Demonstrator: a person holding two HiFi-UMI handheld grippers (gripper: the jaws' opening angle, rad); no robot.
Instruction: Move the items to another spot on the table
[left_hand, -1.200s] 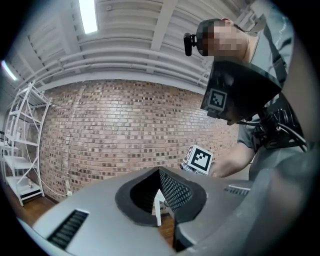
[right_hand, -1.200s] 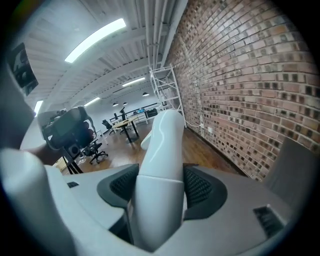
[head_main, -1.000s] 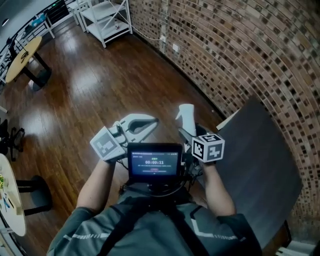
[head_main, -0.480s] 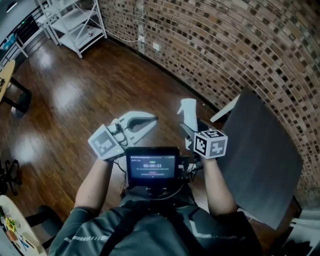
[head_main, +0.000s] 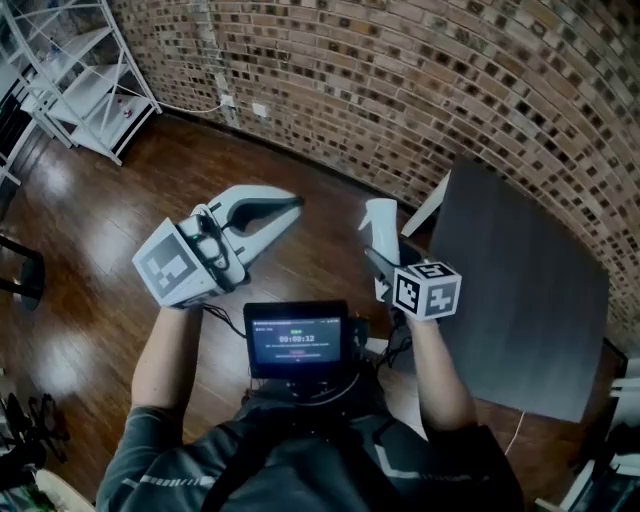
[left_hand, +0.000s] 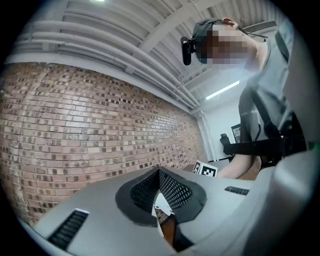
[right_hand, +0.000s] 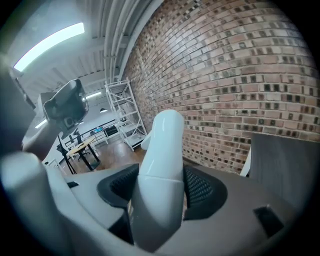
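Two grippers show: right gripper (head_main: 383, 268) clamps one white bottle (head_main: 379, 222) (centre of frame); left gripper (head_main: 290, 207) is closed, empty. One dark table (head_main: 520, 300) sits right.

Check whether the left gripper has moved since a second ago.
Yes. Against the chest screen, the left gripper has gone up and out to the left: its marker cube sat beside the screen's top edge and now stands clear above it.
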